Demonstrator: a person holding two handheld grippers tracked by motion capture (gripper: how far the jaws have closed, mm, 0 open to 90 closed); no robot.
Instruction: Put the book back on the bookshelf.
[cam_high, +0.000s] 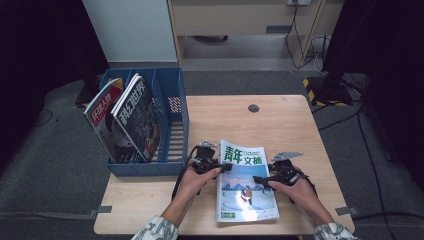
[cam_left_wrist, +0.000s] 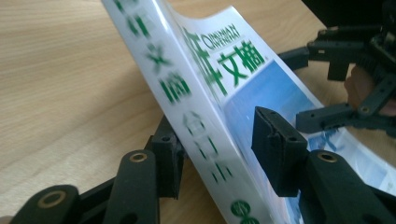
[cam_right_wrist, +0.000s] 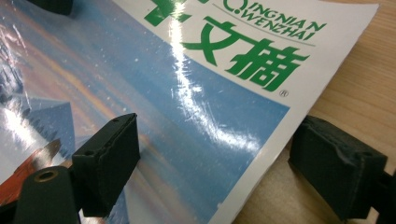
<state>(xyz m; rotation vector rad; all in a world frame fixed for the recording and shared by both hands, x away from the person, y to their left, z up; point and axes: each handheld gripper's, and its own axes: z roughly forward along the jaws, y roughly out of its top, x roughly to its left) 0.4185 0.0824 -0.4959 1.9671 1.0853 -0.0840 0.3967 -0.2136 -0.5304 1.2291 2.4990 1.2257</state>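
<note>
A magazine (cam_high: 246, 187) with green characters and a blue landscape cover lies on the wooden table (cam_high: 280, 125), near its front edge. My left gripper (cam_high: 225, 167) is at the magazine's left spine edge. In the left gripper view that edge (cam_left_wrist: 201, 116) is tilted up between the jaws of the left gripper (cam_left_wrist: 217, 135), one jaw under it and one over the cover, with a small gap showing. My right gripper (cam_high: 260, 179) is at the right edge. The right gripper (cam_right_wrist: 219, 135) straddles the magazine (cam_right_wrist: 187, 93) with wide-open jaws, one over the cover and one on the wood.
A blue file rack (cam_high: 172, 125) with three slots stands at the table's left. Two magazines (cam_high: 135, 117) lean in its left slots. A round cable hole (cam_high: 253, 108) sits near the far edge. Bare wood lies behind the magazine.
</note>
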